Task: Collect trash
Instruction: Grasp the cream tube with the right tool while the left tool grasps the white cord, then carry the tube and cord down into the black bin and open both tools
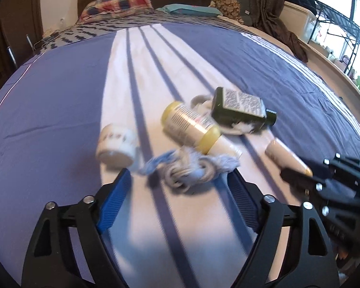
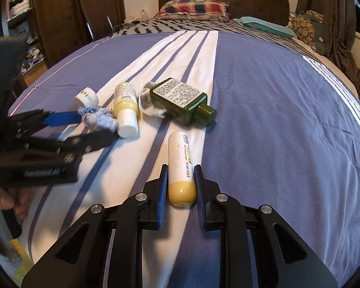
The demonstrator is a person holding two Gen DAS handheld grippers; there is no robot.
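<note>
- The right gripper (image 2: pixel 180 184) was clamped on the yellow-capped end of a slim white plastic tube (image 2: pixel 180 168), which lay on the blue-and-white striped bedspread (image 2: pixel 276 120).
- The left gripper (image 1: pixel 177 187) was spread wide around a crumpled blue-and-white rag (image 1: pixel 192 168), its blue pads (image 1: pixel 115 201) apart from it.
- Just behind the crumpled rag: a small white jar (image 1: pixel 117 144), a yellow-banded cream bottle (image 1: pixel 196 129) and a dark green flat bottle (image 1: pixel 240 109).

Left gripper (image 1: pixel 177 196), jaws apart, flanks a crumpled blue-white rag (image 1: pixel 192 170) on the striped bed (image 1: pixel 60 110); bottles beyond.
</note>
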